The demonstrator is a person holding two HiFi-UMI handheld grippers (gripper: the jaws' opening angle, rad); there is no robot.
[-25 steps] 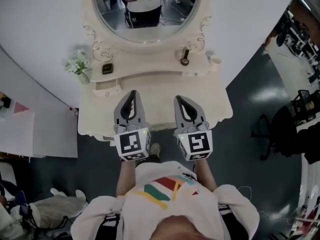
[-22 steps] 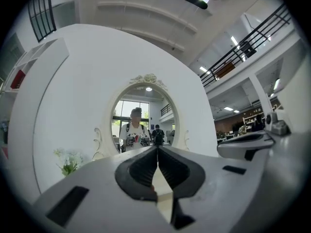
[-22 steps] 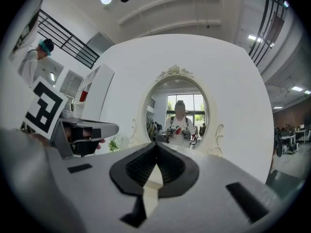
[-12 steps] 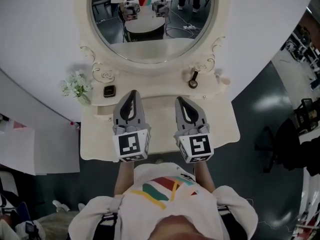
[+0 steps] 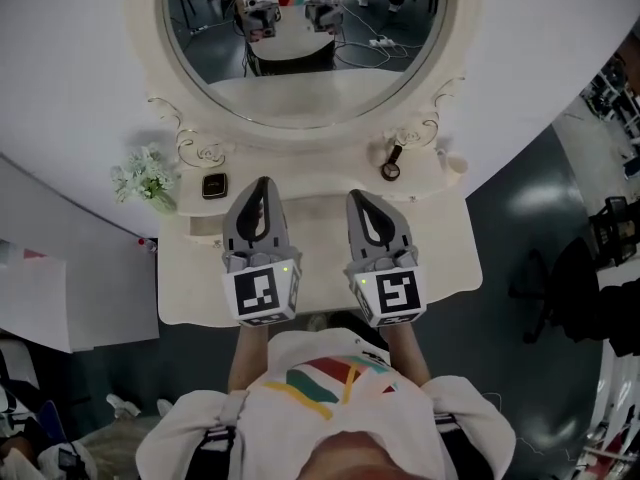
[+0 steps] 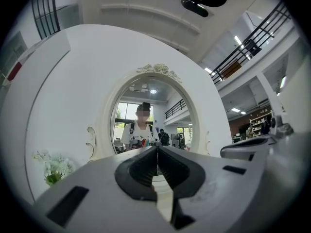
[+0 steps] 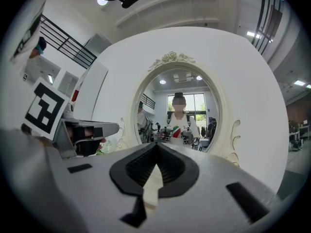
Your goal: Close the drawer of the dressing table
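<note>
Both clenched on nothing, hold left claw (image 5: 263, 184) and right claw (image 5: 357, 197) level and parallel over the worktop (image 5: 190, 280), and push the drawer, hidden somewhere under its front edge, evenly and slowly until flush, not slamming.

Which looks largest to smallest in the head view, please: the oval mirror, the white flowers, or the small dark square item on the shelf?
1. oval mirror, clearly largest though cut off at the top
2. white flowers
3. dark square item, smallest
</note>
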